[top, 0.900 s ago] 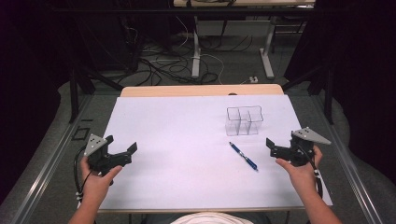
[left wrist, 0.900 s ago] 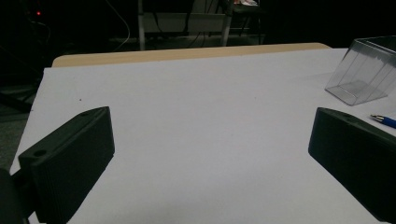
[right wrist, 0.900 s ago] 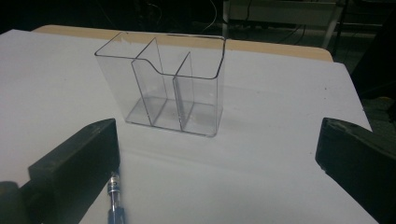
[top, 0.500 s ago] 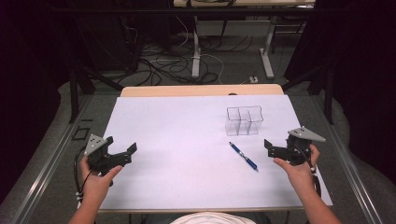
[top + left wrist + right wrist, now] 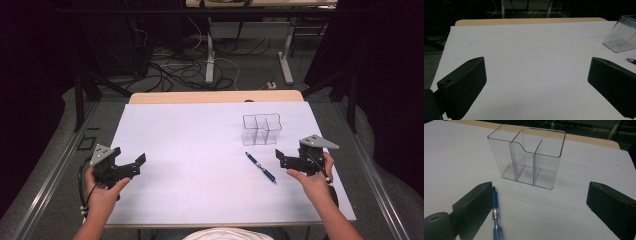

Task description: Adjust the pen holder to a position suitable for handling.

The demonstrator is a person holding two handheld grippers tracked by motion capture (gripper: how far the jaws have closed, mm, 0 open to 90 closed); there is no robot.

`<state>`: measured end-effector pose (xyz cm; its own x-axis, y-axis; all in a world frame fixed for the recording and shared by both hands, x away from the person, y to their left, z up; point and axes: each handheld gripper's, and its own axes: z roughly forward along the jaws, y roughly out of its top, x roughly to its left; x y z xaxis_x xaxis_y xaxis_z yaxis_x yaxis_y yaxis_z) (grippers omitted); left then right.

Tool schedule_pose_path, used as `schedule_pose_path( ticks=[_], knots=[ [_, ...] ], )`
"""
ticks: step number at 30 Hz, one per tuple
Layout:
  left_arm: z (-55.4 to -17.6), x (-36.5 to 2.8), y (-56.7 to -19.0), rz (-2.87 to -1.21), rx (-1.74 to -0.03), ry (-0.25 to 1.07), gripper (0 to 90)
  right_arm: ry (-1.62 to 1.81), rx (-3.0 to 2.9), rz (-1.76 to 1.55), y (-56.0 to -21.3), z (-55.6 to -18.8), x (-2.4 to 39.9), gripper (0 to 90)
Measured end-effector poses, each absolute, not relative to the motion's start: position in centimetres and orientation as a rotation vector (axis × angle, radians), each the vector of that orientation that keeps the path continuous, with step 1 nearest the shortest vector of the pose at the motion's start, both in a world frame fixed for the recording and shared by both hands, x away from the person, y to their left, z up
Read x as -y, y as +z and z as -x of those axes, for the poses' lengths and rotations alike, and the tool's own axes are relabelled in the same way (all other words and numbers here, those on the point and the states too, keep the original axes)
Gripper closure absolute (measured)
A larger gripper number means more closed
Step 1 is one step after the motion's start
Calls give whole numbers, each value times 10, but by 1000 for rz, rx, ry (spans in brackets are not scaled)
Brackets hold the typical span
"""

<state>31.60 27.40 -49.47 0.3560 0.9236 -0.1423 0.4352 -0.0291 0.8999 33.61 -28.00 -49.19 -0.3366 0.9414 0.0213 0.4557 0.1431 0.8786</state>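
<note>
The right gripper is held with its jaws spread wide and nothing between them, low over the white sheet that covers the table. Just to its left in the high view, the blue pen is seen lying flat on the sheet, apart from the jaws. In the right gripper view the pen is found just inside the left jaw, its tip pointed away toward the clear organizer. The pen's long axis is set on a slant across the table, one end toward the organizer and the other toward the person. The pen is judged to be far nearer the right hand than the left, so a short sideways shift is what a grasp across its barrel is thought to call for.

The left gripper is also held wide open and empty, well apart from the pen, near the sheet's left edge.

The pen is slim and round, with a smooth plastic barrel and a clear grip section. The organizer is made of hard transparent plastic, boxy, split by thin walls into compartments, and stands upright and empty. The sheet is matte and smooth.
</note>
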Motion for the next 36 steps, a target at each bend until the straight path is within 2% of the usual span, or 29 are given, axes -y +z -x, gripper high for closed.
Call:
schedule_pose_path(
  ticks=[24, 30, 32, 36],
  knots=[
    [-318, -270, -496, -1709, -1280, 620, 41, 973, -2101, -1329, -488, -353, 249, 80],
    [-318, -270, -497, -1718, -1281, 621, 41, 949, -2164, -1334, -488, -358, 241, 101],
    [-318, -270, -497, -1716, -1282, 623, 41, 939, -2194, -1336, -487, -361, 238, 141],
    [-318, -270, -498, -1721, -1284, 615, 41, 910, -2238, -1337, -485, -365, 237, 142]
  ],
)
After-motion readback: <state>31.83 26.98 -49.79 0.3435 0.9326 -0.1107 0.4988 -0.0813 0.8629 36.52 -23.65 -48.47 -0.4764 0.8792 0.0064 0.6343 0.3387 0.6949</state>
